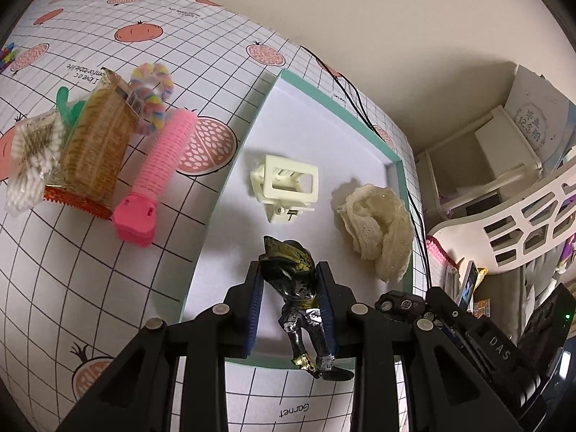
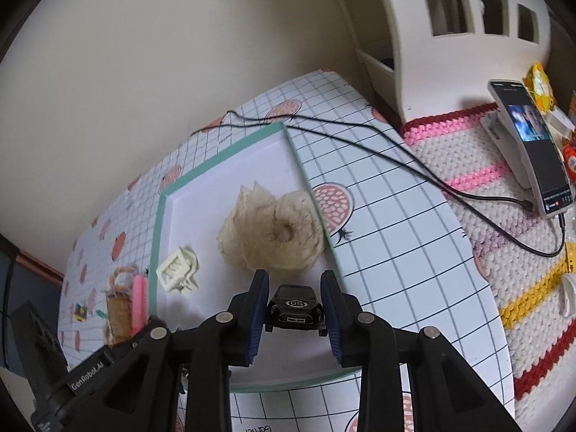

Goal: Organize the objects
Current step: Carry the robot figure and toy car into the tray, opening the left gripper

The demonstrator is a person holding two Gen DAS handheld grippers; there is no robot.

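Jaws of the left gripper [image 1: 289, 280] clamp a dark figurine [image 1: 300, 298] over the teal-rimmed tray [image 1: 367, 133], its long axis along the fingers, head pointing away. Right gripper [image 2: 295, 286] pinches a black toy car [image 2: 295, 307] crosswise above the tray's near edge; its body reads "GenRobot.AI", the tablecloth [image 1: 108, 288] "Garnet".

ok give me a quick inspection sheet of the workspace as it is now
surface: table under a grid cloth with fruit print
job's things: teal-rimmed tray holds a cream hair claw and a cream lace scrunchie
clutter: left of the tray lie a pink hair roller, a rainbow scrunchie, a cotton swab pack and a snack packet
grippers: left tongs shut on a dark figurine; right tongs shut on a black toy car, both over the tray's near edge
cables: black cables cross the cloth to a phone
surroundings: crochet mat, white chair, plain wall
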